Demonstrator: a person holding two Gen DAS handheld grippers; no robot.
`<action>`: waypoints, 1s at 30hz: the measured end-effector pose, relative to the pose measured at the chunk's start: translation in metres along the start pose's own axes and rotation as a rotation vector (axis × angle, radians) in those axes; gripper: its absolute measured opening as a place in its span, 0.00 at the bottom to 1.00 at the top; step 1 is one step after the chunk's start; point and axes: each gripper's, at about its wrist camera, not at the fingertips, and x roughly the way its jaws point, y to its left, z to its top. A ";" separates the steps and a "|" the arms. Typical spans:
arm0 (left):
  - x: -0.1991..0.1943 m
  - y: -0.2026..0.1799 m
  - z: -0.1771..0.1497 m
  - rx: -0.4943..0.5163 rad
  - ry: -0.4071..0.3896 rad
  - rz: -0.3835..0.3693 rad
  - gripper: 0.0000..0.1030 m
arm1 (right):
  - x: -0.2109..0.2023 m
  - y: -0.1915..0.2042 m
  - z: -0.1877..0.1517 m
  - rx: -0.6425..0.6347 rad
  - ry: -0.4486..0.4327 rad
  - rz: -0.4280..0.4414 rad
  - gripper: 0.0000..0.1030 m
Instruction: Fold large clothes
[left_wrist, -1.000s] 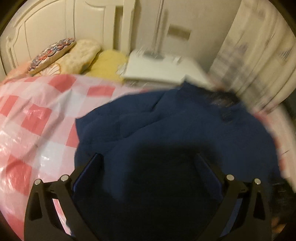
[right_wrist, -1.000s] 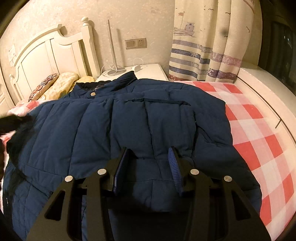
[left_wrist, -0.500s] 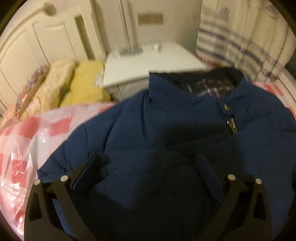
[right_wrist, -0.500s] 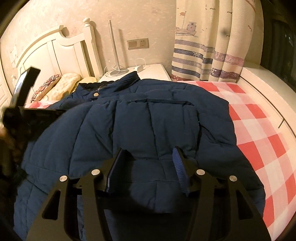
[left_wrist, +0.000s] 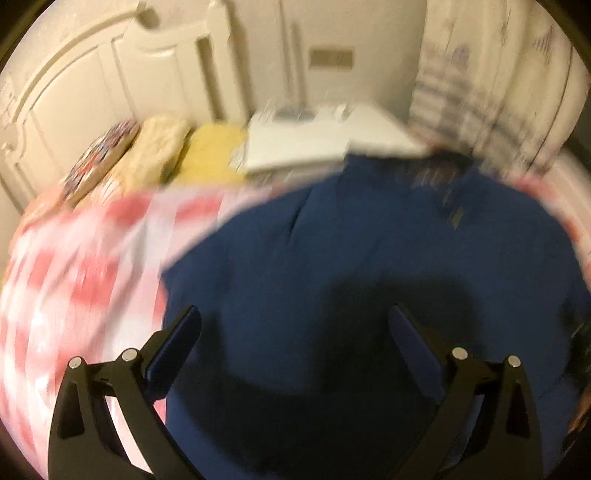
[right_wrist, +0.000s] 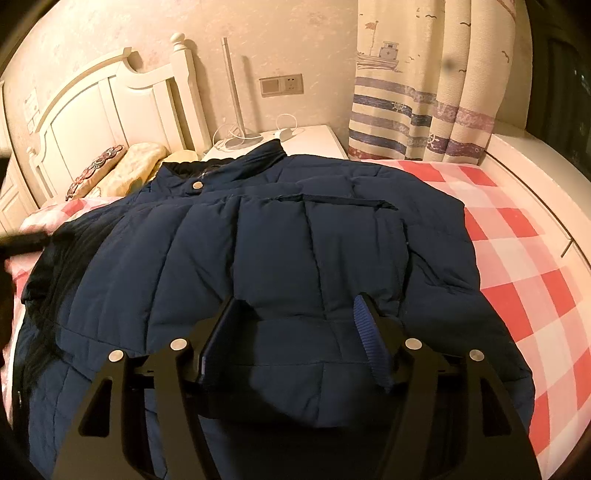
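A navy quilted jacket (right_wrist: 280, 251) lies spread on the bed, collar toward the nightstand. My right gripper (right_wrist: 295, 308) hovers low over its near hem; its jaws are opening, a puffed fold of the hem sits between them and the pads do not press on it. In the blurred left wrist view, my left gripper (left_wrist: 295, 314) stands wide open above the jacket (left_wrist: 369, 266) near its left edge, with nothing held. A dark blurred bar at the left edge of the right wrist view is probably the left gripper (right_wrist: 22, 243).
The bed has a pink and white checked sheet (right_wrist: 517, 266). Pillows (right_wrist: 122, 166) lean on the white headboard (right_wrist: 110, 110). A white nightstand (right_wrist: 314, 140) with a lamp and cables stands behind the collar. Striped curtains (right_wrist: 424, 92) hang at the right.
The right gripper's jaws have spread wider over the hem. The left gripper swung right toward the collar and then back left; it has dropped low at the left edge of the right wrist view.
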 end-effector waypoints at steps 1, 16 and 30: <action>0.004 0.001 -0.011 -0.006 0.000 0.002 0.98 | 0.000 0.000 0.000 0.000 0.000 0.001 0.61; -0.045 -0.018 -0.123 -0.142 -0.011 0.046 0.98 | -0.001 -0.001 -0.001 0.002 -0.005 0.033 0.69; -0.046 -0.024 -0.122 -0.120 -0.024 0.102 0.98 | 0.001 0.002 0.000 -0.018 0.006 0.063 0.81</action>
